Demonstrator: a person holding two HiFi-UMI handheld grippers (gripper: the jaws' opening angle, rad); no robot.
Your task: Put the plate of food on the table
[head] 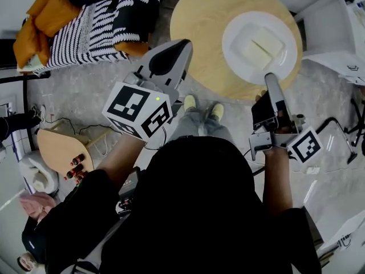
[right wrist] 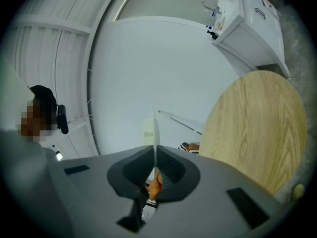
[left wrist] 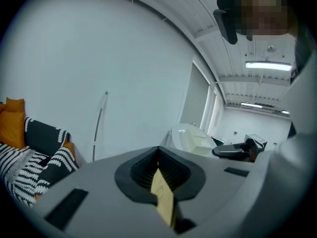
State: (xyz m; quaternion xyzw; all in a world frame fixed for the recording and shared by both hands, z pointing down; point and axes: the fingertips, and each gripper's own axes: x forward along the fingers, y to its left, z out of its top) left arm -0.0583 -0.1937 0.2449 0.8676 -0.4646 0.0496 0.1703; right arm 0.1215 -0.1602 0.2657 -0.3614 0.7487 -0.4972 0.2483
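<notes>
Plate (head: 288, 50) is white, with pale square blocks of food (head: 261, 45) on it. In the head view it sits over the right part of the round wooden table (head: 199, 21). No view shows whether its underside touches the tabletop.

The right gripper (head: 270, 77) reaches in from below in that view and meets the plate at its near rim. The right gripper view shows the jaws clamped on that rim, with the plate edge-on as a thin white line between the pads. The table edge is off to the right there.

The left gripper (head: 181, 43) is left of the plate, well apart from it and not touching. Its nose is over the table's left edge. In the left gripper view the jaws are together on a tan strip (left wrist: 163, 197), and I can't tell what the strip is. The same view shows the plate and the right gripper small in the distance.

Hard to read:
- The near rim of the plate is covered by the right gripper in the head view.
- The kind of food is unclear.
- The person's dark top fills the lower middle of the head view and hides the floor there.
- The shoes (head: 202, 107) show just below the table.
- A sofa (head: 91, 27) with a striped throw is cut off at top left.
- A white cabinet (head: 333, 21) is cut off at top right.
</notes>
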